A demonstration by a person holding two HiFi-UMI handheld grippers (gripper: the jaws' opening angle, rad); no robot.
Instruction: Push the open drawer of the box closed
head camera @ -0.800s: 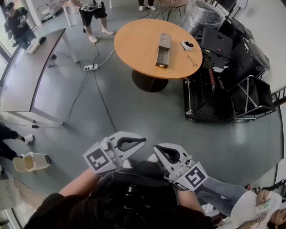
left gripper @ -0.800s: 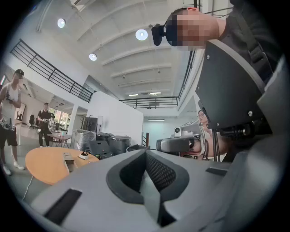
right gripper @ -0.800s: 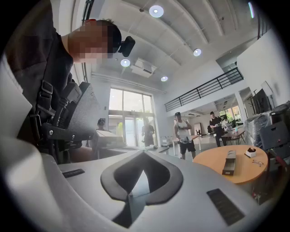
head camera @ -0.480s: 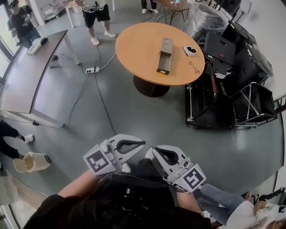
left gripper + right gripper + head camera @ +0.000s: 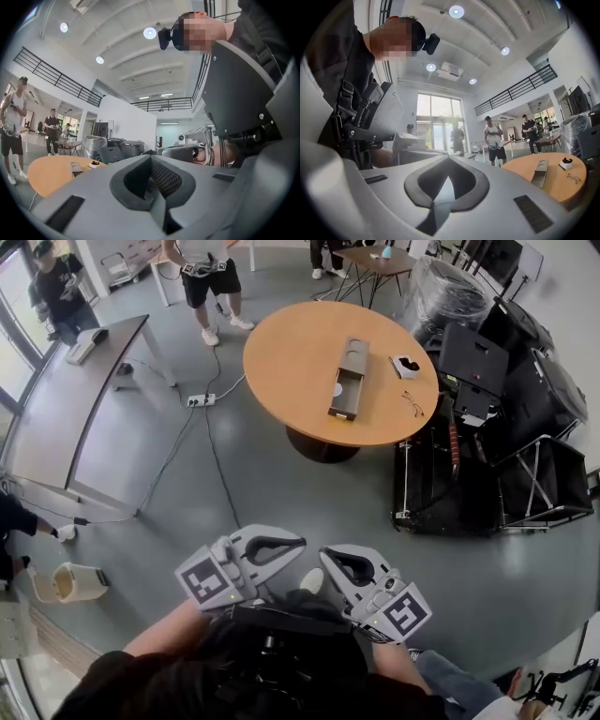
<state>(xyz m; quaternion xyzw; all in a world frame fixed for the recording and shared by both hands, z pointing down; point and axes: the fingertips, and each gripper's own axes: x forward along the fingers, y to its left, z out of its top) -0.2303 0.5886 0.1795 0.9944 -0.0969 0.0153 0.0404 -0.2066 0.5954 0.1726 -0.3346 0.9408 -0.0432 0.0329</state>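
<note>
Standing well ahead of both grippers, the round wooden table carries the box near its middle. The box's long axis runs roughly straight away from the person. Its drawer sticks out of the end nearer the grippers. Both tools are held low against the person's body, well apart from the table. The left gripper has its jaws pressed together on nothing. The right gripper is likewise clenched and empty, its tips pointing toward its partner. The right one sits slightly more in line with the drawer's front. It therefore looks the better placed for a push along the box's length, away from the person, once the gap to the table is crossed.
</note>
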